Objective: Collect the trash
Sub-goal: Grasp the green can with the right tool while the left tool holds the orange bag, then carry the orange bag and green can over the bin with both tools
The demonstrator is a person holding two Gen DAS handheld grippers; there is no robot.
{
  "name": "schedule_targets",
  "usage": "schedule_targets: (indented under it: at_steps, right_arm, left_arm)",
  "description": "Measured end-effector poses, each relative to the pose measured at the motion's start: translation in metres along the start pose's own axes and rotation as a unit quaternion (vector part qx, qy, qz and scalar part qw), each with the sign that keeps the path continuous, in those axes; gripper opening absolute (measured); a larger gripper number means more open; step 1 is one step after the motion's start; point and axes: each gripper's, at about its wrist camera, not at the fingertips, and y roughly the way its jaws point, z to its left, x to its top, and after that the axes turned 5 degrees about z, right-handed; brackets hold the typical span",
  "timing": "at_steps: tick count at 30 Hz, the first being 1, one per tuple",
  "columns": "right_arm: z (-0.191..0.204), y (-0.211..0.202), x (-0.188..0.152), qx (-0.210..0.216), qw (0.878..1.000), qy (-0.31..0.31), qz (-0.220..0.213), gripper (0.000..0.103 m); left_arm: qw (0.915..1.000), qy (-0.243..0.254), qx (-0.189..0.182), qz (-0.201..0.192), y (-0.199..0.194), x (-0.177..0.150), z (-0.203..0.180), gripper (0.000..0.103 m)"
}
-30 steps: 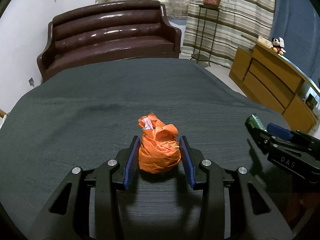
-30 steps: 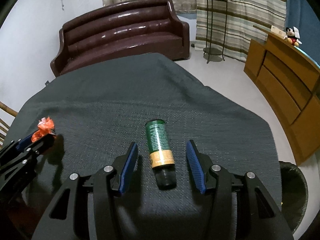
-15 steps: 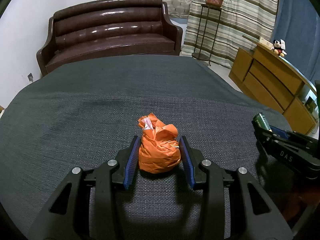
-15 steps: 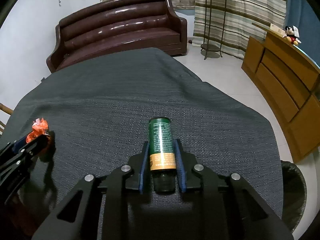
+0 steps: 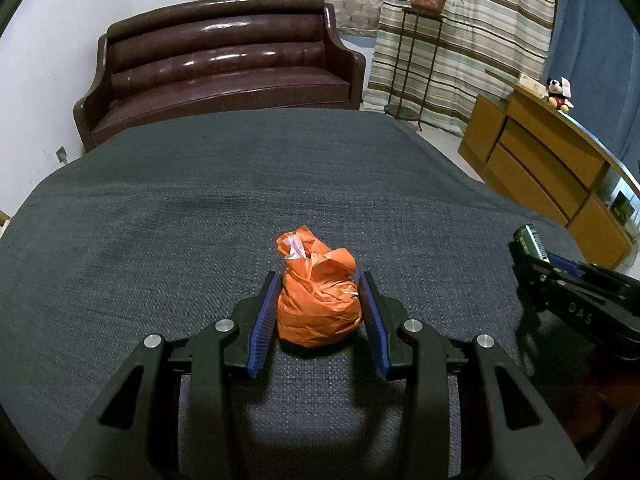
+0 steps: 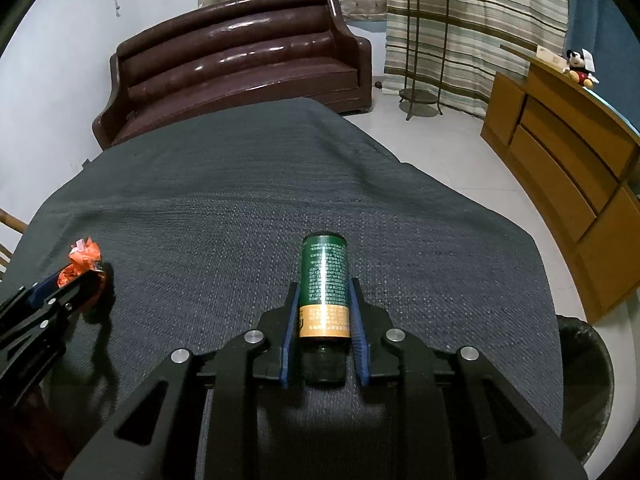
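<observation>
A crumpled orange plastic bag (image 5: 318, 300) sits between the blue pads of my left gripper (image 5: 319, 304), which is shut on it above the dark grey cloth-covered table (image 5: 200, 208). My right gripper (image 6: 324, 312) is shut on a green bottle with a gold band and black cap (image 6: 324, 288), held lengthwise just above the cloth. The bottle's tip (image 5: 530, 240) and right gripper show at the right of the left wrist view. The orange bag (image 6: 82, 262) and left gripper show at the left of the right wrist view.
A dark bin (image 6: 584, 384) stands on the floor beside the table's right edge. A brown leather sofa (image 5: 216, 76) is beyond the table's far edge. A wooden sideboard (image 6: 568, 152) and a plant stand (image 6: 420, 40) are at the right.
My right gripper has closed on the green bottle and lifted it slightly. My left gripper stays shut on the orange bag and has risen a little.
</observation>
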Motion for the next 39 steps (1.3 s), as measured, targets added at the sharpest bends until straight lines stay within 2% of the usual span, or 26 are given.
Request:
schedule_targets:
  at_steps: [20,39]
  right_arm:
    - [-0.002,-0.018,-0.009,-0.001,1.0,0.009,-0.012,0.024]
    - [-0.024,-0.06,-0.056,-0.012,0.999,0.027,-0.032,0.024]
  left_arm:
    - [1.0,0.006,-0.007,-0.002,-0.009,-0.013,-0.014,0.039]
    - [0.9982,0.038,-0.047,-0.002,-0.047,-0.05,-0.054,0.039]
